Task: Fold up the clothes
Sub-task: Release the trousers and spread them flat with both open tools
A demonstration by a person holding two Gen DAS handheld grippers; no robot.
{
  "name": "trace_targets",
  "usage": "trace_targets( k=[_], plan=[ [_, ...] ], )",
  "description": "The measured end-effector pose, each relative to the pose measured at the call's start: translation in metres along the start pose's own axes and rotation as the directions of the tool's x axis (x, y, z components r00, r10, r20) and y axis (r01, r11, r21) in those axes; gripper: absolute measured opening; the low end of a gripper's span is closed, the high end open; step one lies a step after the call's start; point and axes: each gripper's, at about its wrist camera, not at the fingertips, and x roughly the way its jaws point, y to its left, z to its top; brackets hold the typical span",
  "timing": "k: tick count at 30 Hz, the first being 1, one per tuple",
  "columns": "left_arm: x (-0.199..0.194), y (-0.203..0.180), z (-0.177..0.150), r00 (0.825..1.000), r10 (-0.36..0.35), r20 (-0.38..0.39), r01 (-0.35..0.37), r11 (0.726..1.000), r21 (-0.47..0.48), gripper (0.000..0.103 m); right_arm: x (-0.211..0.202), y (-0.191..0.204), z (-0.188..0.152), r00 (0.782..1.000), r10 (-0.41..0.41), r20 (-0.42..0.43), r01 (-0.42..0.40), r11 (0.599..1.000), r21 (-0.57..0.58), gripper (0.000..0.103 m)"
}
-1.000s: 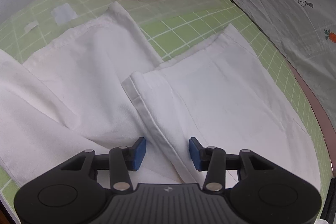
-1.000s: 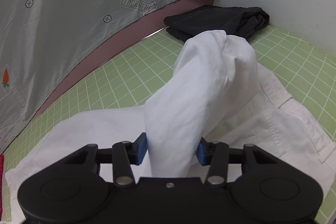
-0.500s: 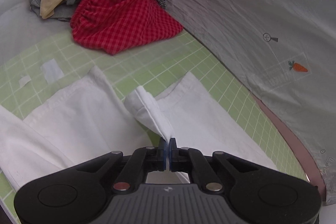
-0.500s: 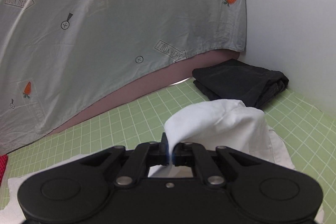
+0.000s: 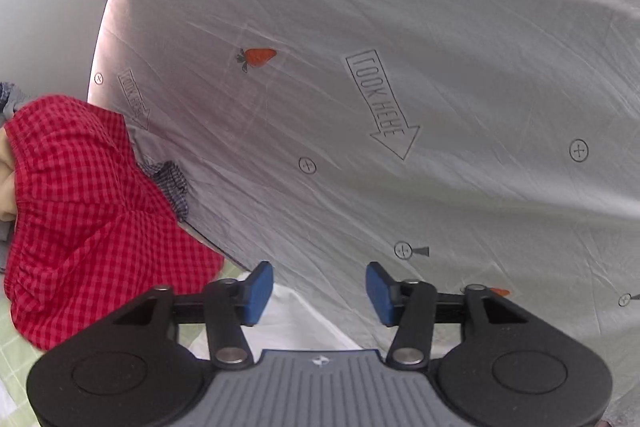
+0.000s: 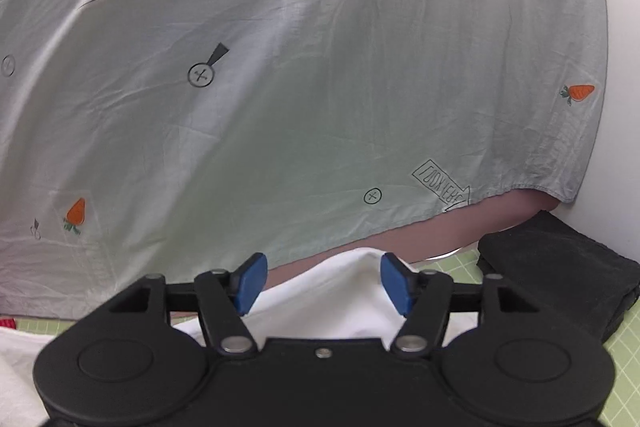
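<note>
Grey carrot-print sheet (image 6: 320, 87) hangs as backdrop; white wall (image 6: 624, 107) right; green grid mat (image 6: 624, 367) below.

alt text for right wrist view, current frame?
The right tool is open above a mound of white garment, gripping nothing. Behind hangs a grey carrot-print sheet; a folded black garment lies on the green grid mat at right.

Matt white cloth trousers (image 6: 332, 299), crinkled grey sheet (image 5: 400, 67) — thin fabric
</note>
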Motion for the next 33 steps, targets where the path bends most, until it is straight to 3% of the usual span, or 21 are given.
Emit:
trace_targets(
  k=[4,8,15,16,19,26,33],
  plan=[
    [-0.019,0.032,-0.063,0.985,0.042,-0.169,-0.039,0.999,0.019,0.062,-0.028,-0.029,-0.066,0.992,-0.048,-0.115,0.047,0.999,-0.014,0.076],
    [-0.056,0.055,-0.106,0.964,0.093,-0.250,-0.095,0.995,0.004,0.062,-0.058,-0.083,-0.131,0.958,-0.140,-0.249,0.156,0.987,0.045,0.076],
    [-0.120,0.096,-0.182,0.904,0.174,-0.390,-0.194,0.981,-0.010,0.062,-0.105,-0.152,-0.192,0.913,-0.252,-0.320,0.297,0.950,0.098,0.077],
    [-0.129,0.100,-0.190,0.898,0.183,-0.401,-0.203,0.979,-0.006,0.062,-0.109,-0.160,-0.198,0.911,-0.263,-0.318,0.308,0.946,0.101,0.078],
    [-0.146,0.100,-0.200,0.904,0.198,-0.380,-0.202,0.979,0.028,0.063,-0.117,-0.182,-0.215,0.899,-0.299,-0.320,0.347,0.932,0.105,0.082],
    [-0.167,0.109,-0.230,0.899,0.249,-0.360,-0.244,0.968,0.061,0.063,-0.110,-0.217,-0.257,0.871,-0.349,-0.345,0.407,0.907,0.109,0.084],
    [-0.166,0.117,-0.264,0.880,0.283,-0.382,-0.261,0.959,0.111,0.064,-0.103,-0.227,-0.273,0.884,-0.354,-0.306,0.403,0.908,0.113,0.098]
  ],
)
